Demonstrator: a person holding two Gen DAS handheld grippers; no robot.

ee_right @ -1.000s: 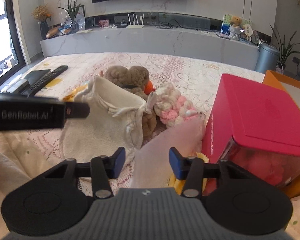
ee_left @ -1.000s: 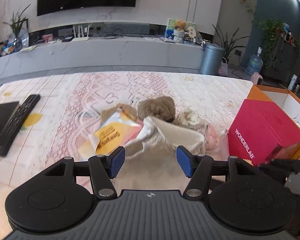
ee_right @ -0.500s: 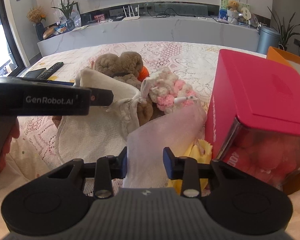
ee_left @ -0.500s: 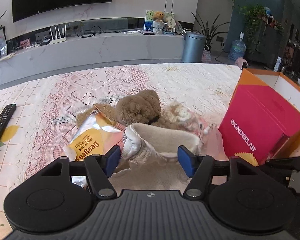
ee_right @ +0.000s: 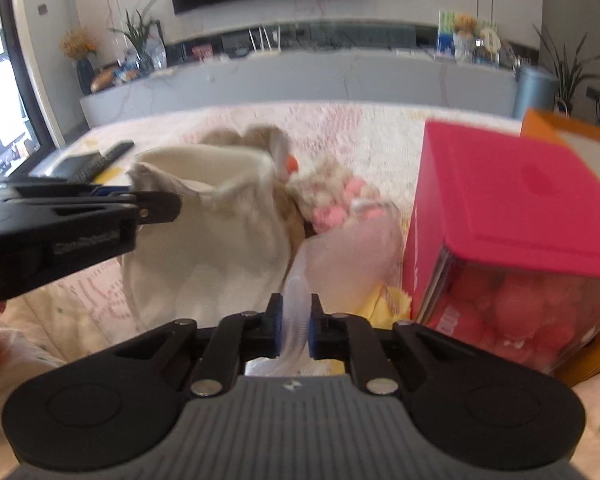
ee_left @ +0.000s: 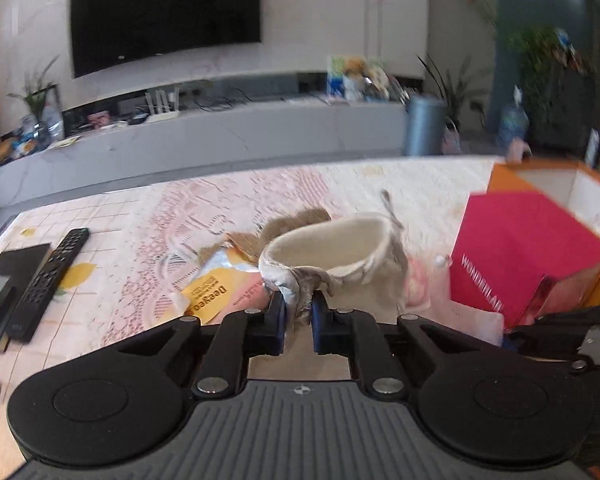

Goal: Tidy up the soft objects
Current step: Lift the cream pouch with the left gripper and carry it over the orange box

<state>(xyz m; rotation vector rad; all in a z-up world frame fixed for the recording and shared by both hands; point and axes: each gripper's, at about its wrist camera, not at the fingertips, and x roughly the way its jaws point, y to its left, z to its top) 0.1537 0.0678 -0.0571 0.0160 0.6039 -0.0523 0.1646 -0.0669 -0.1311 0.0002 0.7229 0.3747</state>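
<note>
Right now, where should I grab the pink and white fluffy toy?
Pinch the fluffy toy by its top, coming down from above. The cream bag crowds its left, the red box stands to its right and a sheer pouch leans in front, so the top looks freest.

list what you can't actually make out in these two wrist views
- Brown plush toy, left wrist view: mostly hidden behind the cream drawstring bag that the left gripper pinches by its rim.
- Contents of the sheer pouch, right wrist view: motion blur; the right gripper is closing on its edge.
- Orange box, right wrist view: cut by the frame edge and the pink box.
- Snack packet, left wrist view: print blurred.
</note>
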